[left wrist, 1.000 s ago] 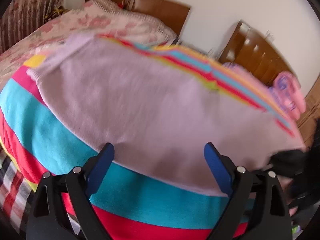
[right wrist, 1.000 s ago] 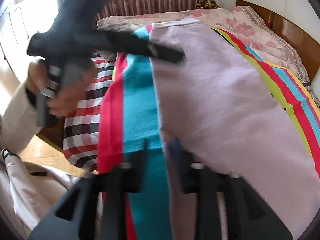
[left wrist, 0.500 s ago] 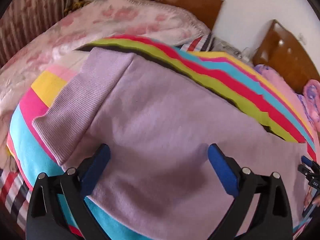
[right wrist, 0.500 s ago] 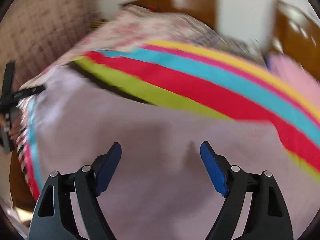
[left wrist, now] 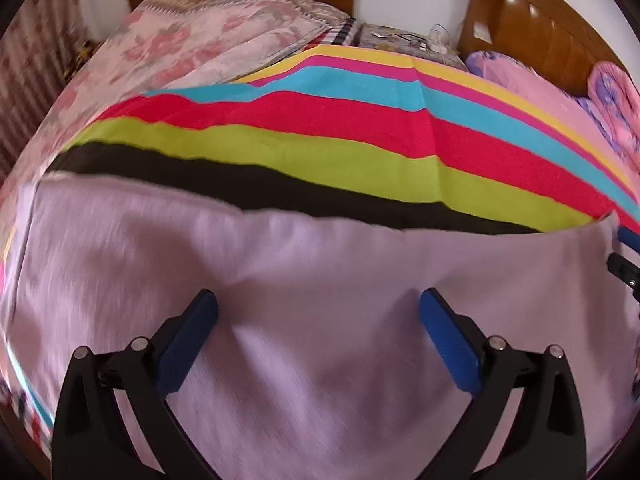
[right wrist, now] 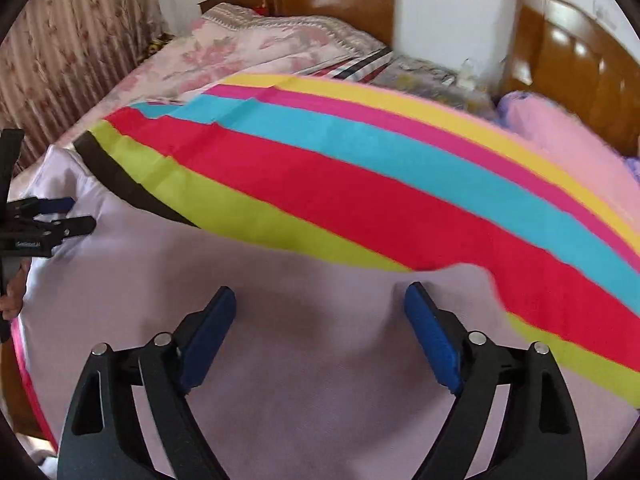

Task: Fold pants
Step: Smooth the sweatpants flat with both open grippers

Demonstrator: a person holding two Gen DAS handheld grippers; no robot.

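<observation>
Pants (left wrist: 320, 320): pale lilac, soft matte knit, spread flat on the striped blanket (left wrist: 300, 128) covering the bed, directly beneath and ahead of both your tools, long axis running side to side across each wrist view. Left tool (left wrist: 318, 320) and right tool (right wrist: 320, 316) both stand wide, blue pads apart over the cloth and gripping nothing; the far edge lies just ahead of each against the black stripe. Judgement: neither tool is clearly nearer, so you would drop both onto that edge together, and limp fabric will sag between grips.
</observation>
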